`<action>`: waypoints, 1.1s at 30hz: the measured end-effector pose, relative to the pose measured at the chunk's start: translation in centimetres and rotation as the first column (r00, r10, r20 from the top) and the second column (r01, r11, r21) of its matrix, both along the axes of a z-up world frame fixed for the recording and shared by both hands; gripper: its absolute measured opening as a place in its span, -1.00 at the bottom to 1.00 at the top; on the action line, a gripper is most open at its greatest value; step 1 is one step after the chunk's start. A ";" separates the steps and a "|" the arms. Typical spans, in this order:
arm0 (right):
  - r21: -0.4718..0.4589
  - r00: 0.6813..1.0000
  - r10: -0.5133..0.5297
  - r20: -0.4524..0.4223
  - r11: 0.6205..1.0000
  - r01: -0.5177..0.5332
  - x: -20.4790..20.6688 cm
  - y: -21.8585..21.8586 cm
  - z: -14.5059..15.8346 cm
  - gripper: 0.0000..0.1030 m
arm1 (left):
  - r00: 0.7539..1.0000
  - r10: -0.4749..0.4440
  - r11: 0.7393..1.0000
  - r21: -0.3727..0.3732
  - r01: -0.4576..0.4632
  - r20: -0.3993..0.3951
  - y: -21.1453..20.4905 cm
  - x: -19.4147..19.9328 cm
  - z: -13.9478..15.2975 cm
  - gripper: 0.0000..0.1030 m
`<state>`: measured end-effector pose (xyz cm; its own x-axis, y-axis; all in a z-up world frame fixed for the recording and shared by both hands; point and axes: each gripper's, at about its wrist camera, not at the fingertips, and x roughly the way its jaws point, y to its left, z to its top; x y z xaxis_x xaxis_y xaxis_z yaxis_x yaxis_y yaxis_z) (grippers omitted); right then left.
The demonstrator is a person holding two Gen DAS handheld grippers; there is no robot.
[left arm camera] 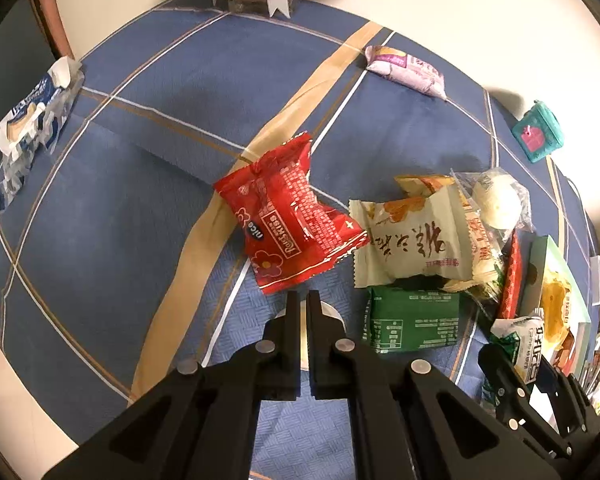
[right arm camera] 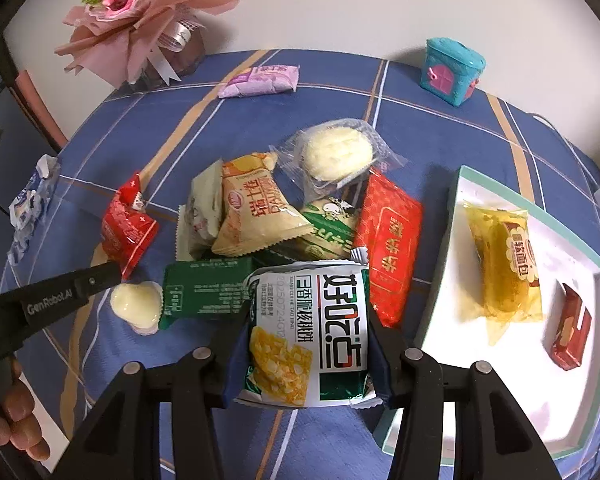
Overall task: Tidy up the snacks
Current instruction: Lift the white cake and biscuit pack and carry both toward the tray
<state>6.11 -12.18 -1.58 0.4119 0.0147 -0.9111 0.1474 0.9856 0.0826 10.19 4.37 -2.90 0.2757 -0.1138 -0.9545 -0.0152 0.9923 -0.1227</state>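
My right gripper (right arm camera: 306, 320) is shut on a white-and-green snack packet (right arm camera: 312, 332), held above the pile beside the white tray (right arm camera: 460, 184). The tray holds a yellow bread packet (right arm camera: 504, 264) and a small red box (right arm camera: 572, 330). The pile holds a green packet (right arm camera: 208, 284), a red flat packet (right arm camera: 388, 240), a beige packet (right arm camera: 256, 212) and a clear-wrapped cake (right arm camera: 336, 156). My left gripper (left arm camera: 304, 300) is shut and empty, its tips just short of a red packet (left arm camera: 288, 216). A small round cream snack (right arm camera: 136, 304) lies under its tips.
A purple packet (right arm camera: 260, 80) lies at the far side of the blue tablecloth (left arm camera: 120, 200). A teal toy house (right arm camera: 454, 70), a pink bouquet (right arm camera: 140, 12) and a blue-and-white packet (left arm camera: 32, 120) stand around the edges.
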 end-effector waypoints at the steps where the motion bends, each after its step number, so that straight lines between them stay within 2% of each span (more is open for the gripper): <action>1: 0.001 1.000 0.000 -0.001 1.000 0.000 -0.1 -0.1 0.0 0.03 | 1.000 0.002 1.000 -0.005 -0.002 -0.011 0.0 0.5 -0.5 -0.95; 3: 0.003 1.000 -0.001 -0.006 1.000 0.001 -0.1 -0.2 -0.1 0.03 | 1.000 0.004 1.000 -0.017 -0.004 -0.021 0.1 0.9 -0.8 -0.87; 5: 0.002 1.000 -0.001 -0.012 1.000 0.001 -0.1 -0.2 -0.2 0.03 | 1.000 0.001 1.000 -0.015 -0.001 -0.023 0.2 0.9 -0.7 -0.57; 6: 0.001 1.000 -0.001 -0.018 1.000 0.001 -0.1 -0.2 -0.3 0.03 | 1.000 -0.004 1.000 -0.015 0.004 -0.023 0.1 0.8 -0.6 -0.29; 7: 0.000 1.000 -0.002 -0.023 1.000 0.002 -0.1 -0.2 -0.4 0.03 | 1.000 -0.011 1.000 -0.016 0.010 -0.021 0.2 0.9 -0.1 -0.18; 11: 0.010 0.998 -0.003 -0.060 1.000 0.003 -0.2 -0.2 -1.1 0.03 | 0.998 -0.059 0.998 0.000 0.059 -0.035 -0.9 0.8 -0.3 -0.18; 18: 0.012 0.996 0.011 -0.087 1.000 -0.010 -0.4 0.4 -1.5 0.03 | 0.985 -0.120 0.990 0.061 0.128 -0.128 -2.7 0.6 -2.7 -0.13; 22: 0.012 0.996 0.013 -0.091 1.000 -0.012 -0.4 0.5 -1.5 0.03 | 0.976 -0.170 0.977 0.109 0.185 -0.133 -4.0 0.4 -3.4 0.09; 24: 0.013 0.996 0.013 -0.094 1.000 -0.012 -0.4 0.5 -1.5 0.03 | 0.972 -0.198 0.966 0.142 0.216 -0.127 -4.7 0.3 -3.7 0.13; 27: 0.010 0.995 0.006 -0.098 1.000 -0.005 -0.4 0.4 -1.6 0.03 | 0.970 -0.213 0.959 0.162 0.231 -0.118 -5.3 0.2 -3.8 0.13; 30: 0.013 0.995 0.002 -0.100 1.000 -0.001 -0.3 0.2 -1.6 0.03 | 0.971 -0.213 0.958 0.174 0.229 -0.108 -5.2 0.3 -3.7 -0.14; 33: 0.015 0.995 0.002 -0.101 1.000 0.000 -0.1 0.0 -1.7 0.03 | 0.973 -0.208 0.962 0.155 0.223 -0.104 -4.3 0.4 -3.6 -0.14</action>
<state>6.03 -12.15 -3.29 0.3178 0.0294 -0.9477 0.1546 0.9845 0.0824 10.61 0.05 -6.45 0.1785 -0.0009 -0.9839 0.1979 0.9796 0.0350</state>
